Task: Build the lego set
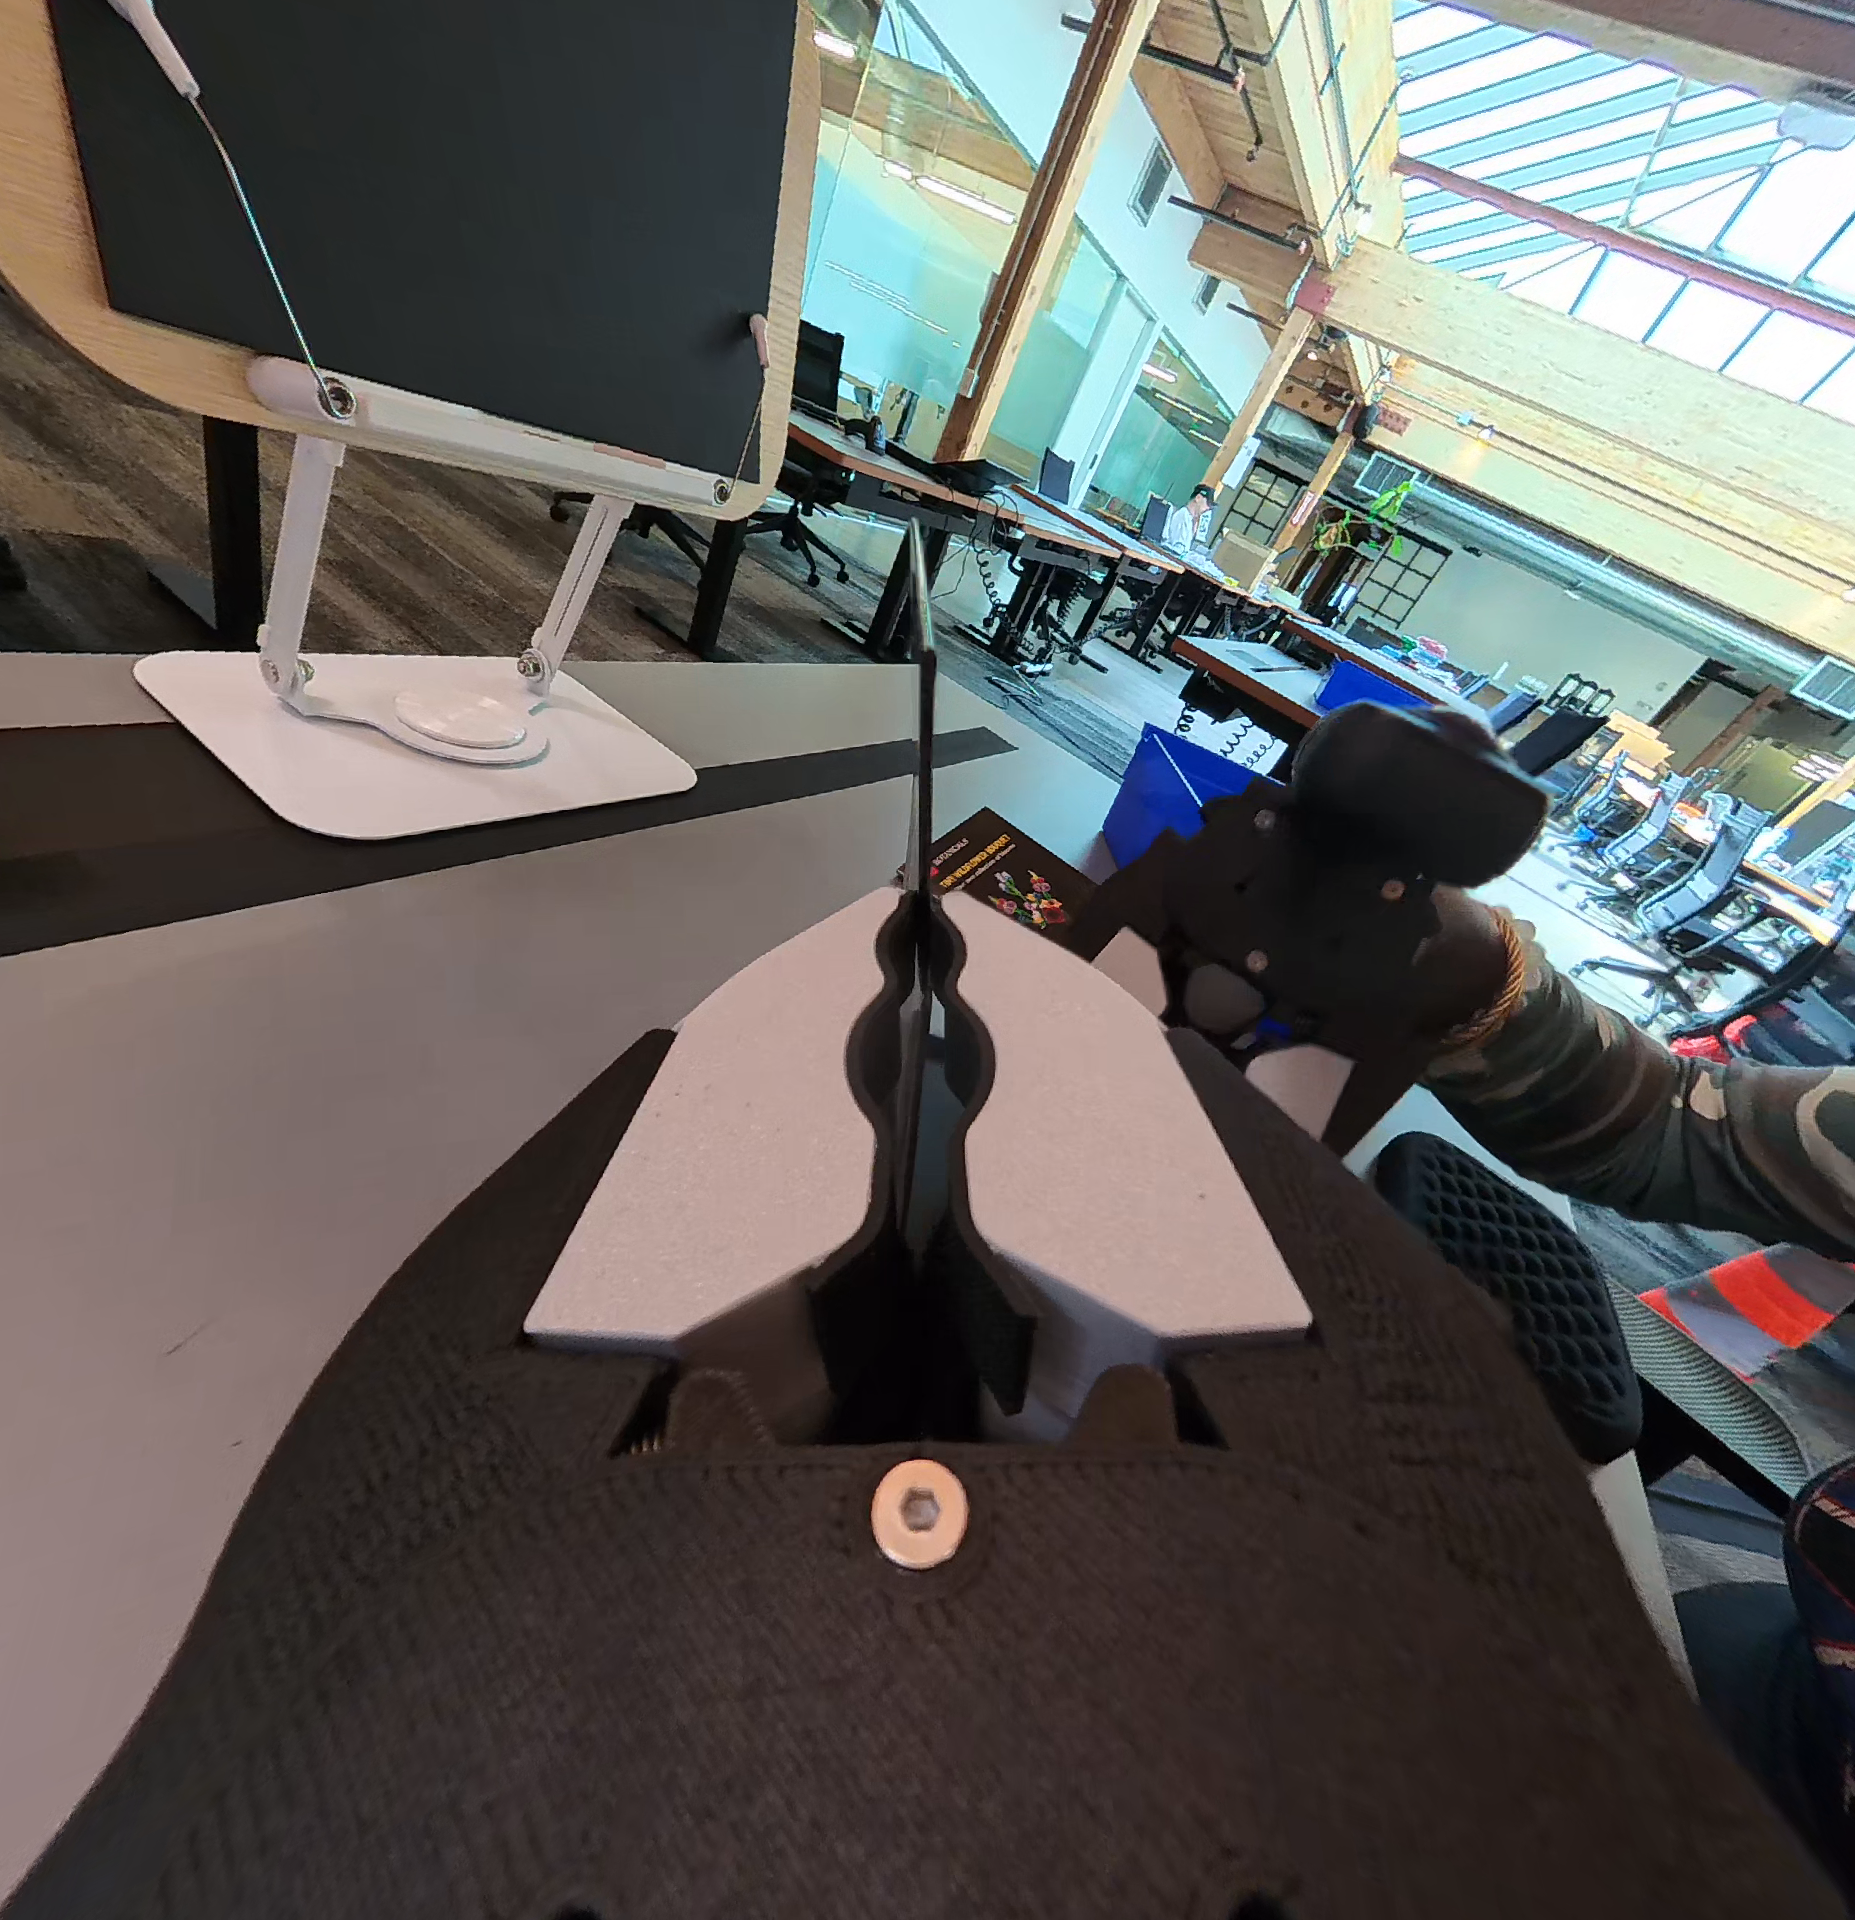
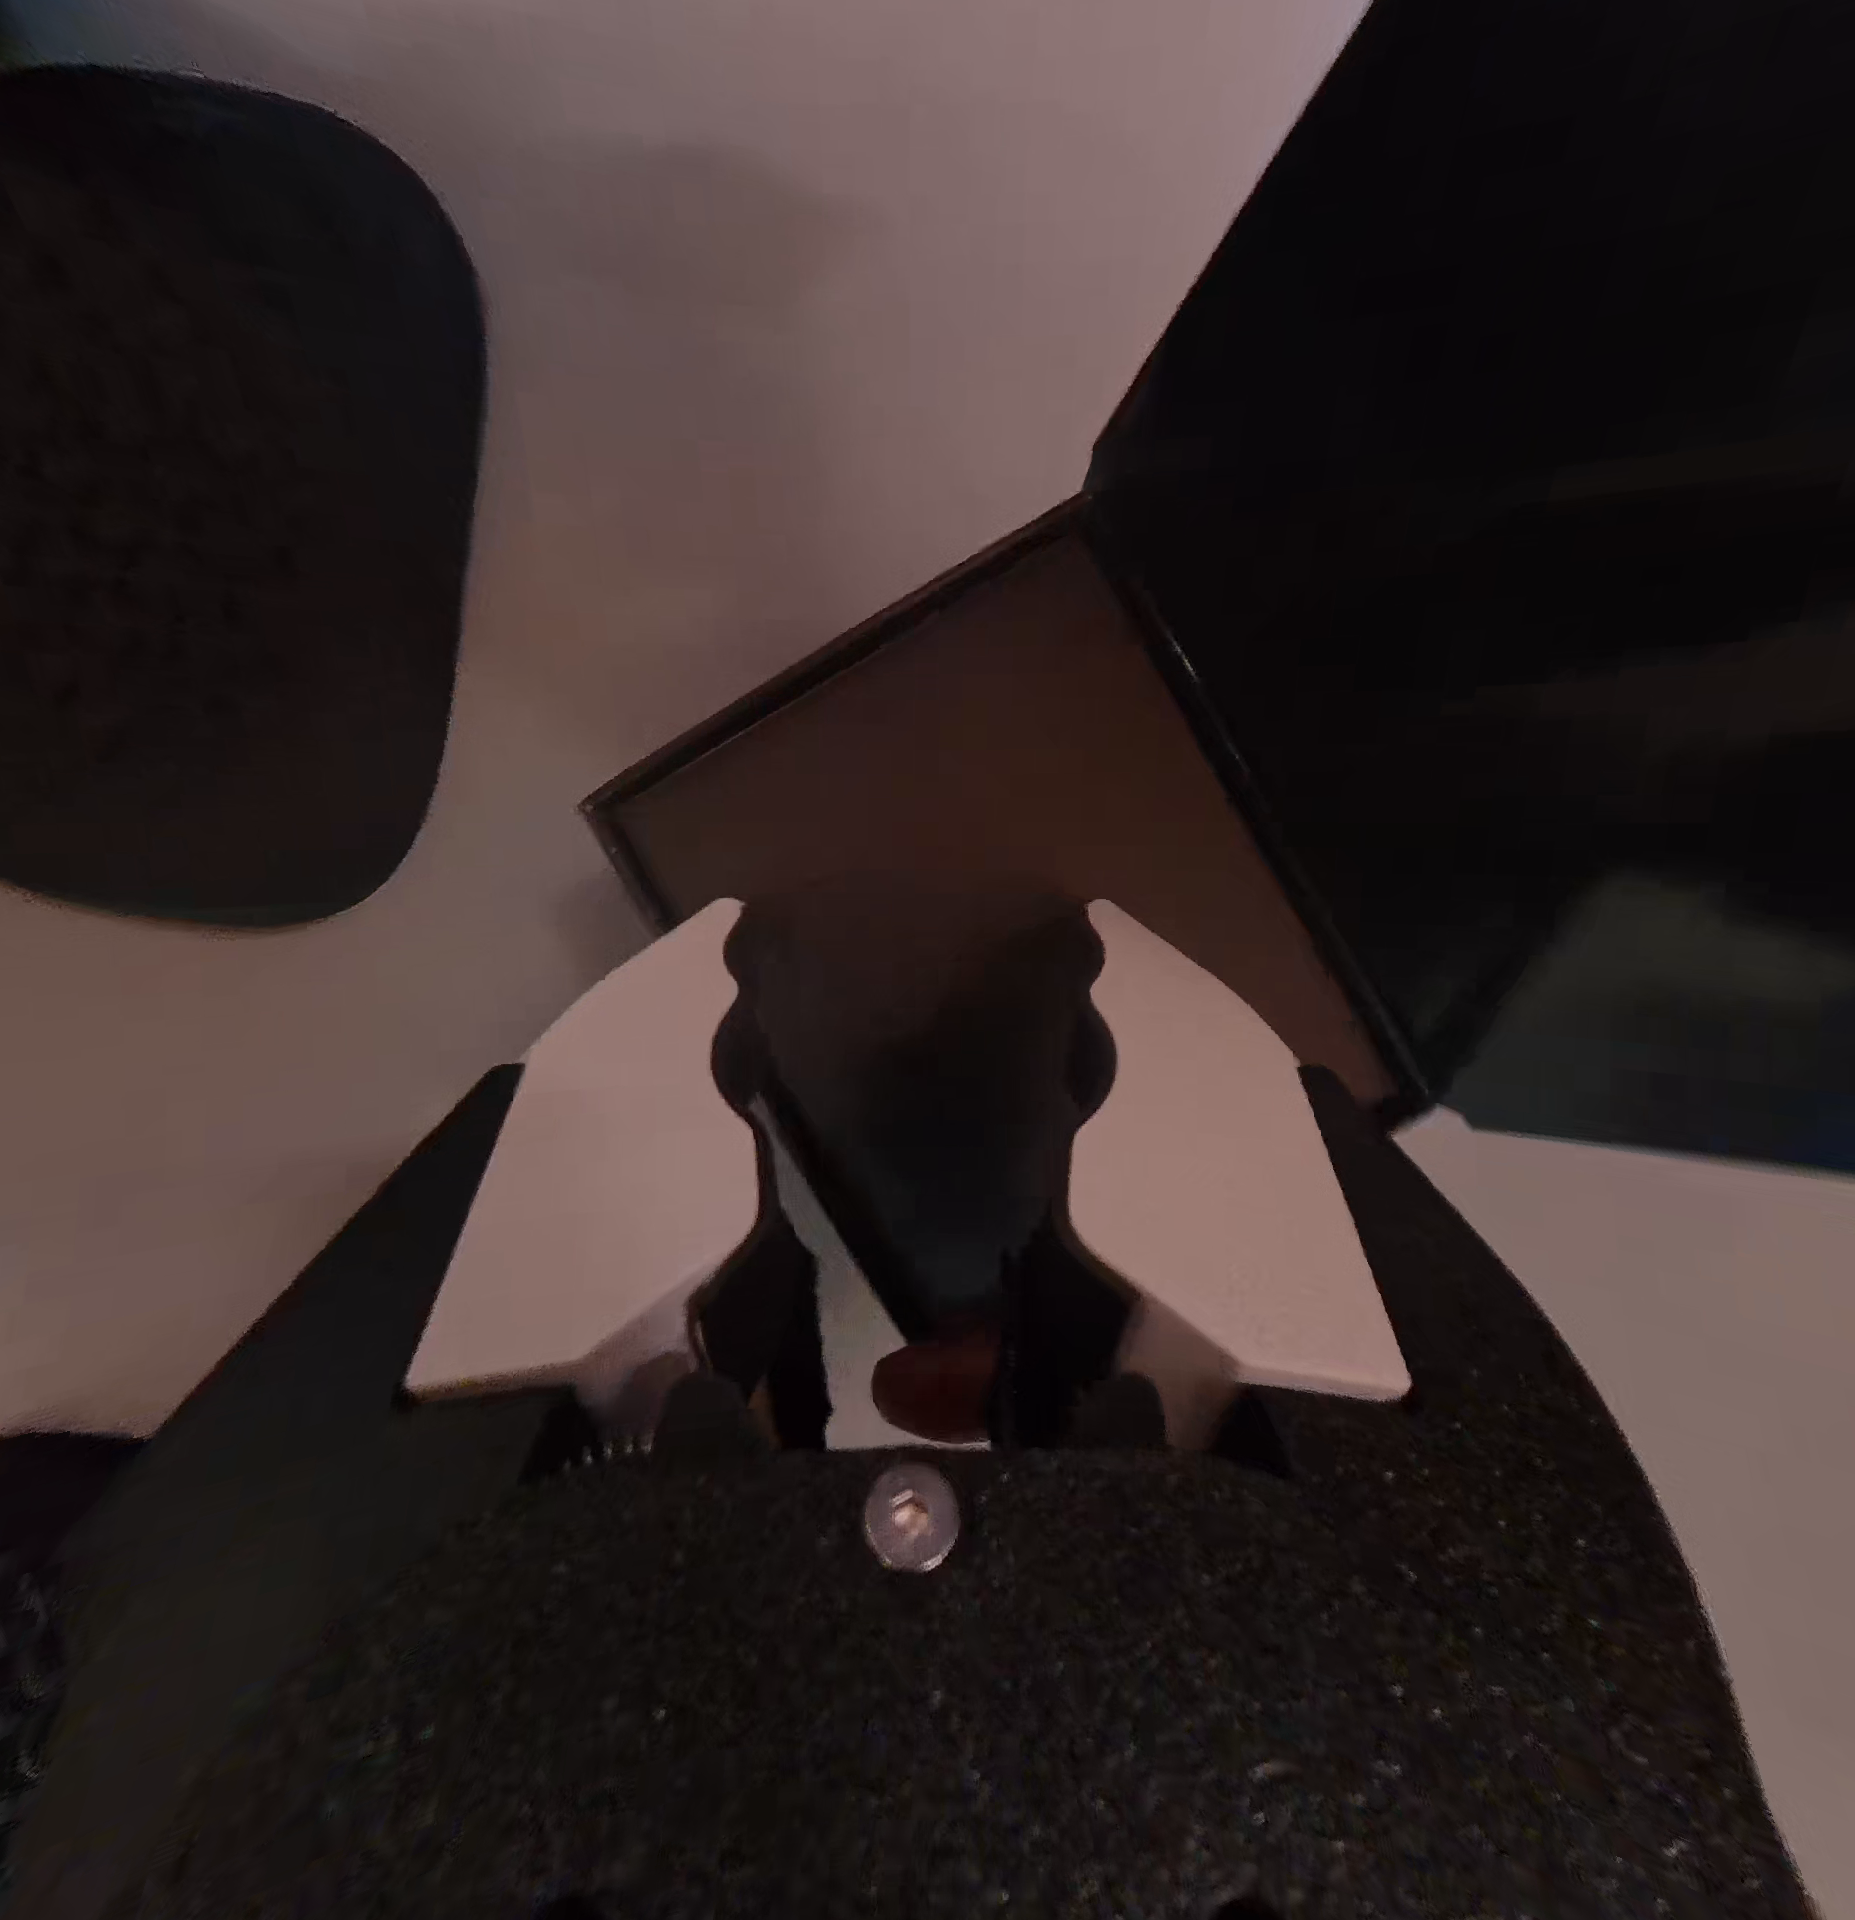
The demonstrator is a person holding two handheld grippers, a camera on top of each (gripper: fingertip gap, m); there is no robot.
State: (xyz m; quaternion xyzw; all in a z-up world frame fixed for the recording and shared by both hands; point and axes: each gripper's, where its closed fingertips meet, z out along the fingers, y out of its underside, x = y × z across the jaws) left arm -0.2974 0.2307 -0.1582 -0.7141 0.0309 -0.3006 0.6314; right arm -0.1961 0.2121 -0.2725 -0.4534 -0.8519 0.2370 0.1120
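The left gripper [image 1: 918, 914] has its two pale fingers [image 1: 767, 1122] pressed together on a thin dark flap [image 1: 921, 748], seen edge-on, that rises straight up out of the pinch and ends above the fingertips against the background. Just beyond those fingertips, low on the grey table [image 1: 279, 1091], lies the black lego box [image 1: 1011, 883], its printed face showing a small picture of flowers; whether the pinched flap belongs to this box cannot be told from this view. To the right of it the right gripper [image 1: 1307, 894] shows from behind, black and held by a hand in a camouflage sleeve [image 1: 1650, 1112], tilted down toward the box. Farther back on the left a white stand [image 1: 414, 748] rests on the table and carries a dark board [image 1: 435, 208] in a pale wooden frame. In the dim right wrist view, the right gripper [image 2: 915, 914] has its fingers [image 2: 611, 1122] spread apart, with the open end of the dark box [image 2: 1525, 520] just ahead of them and its brown inner flap [image 2: 964, 769] reaching over the fingertips. A dark rounded pad [image 2: 196, 499] lies on the table [image 2: 757, 260] well to the left.
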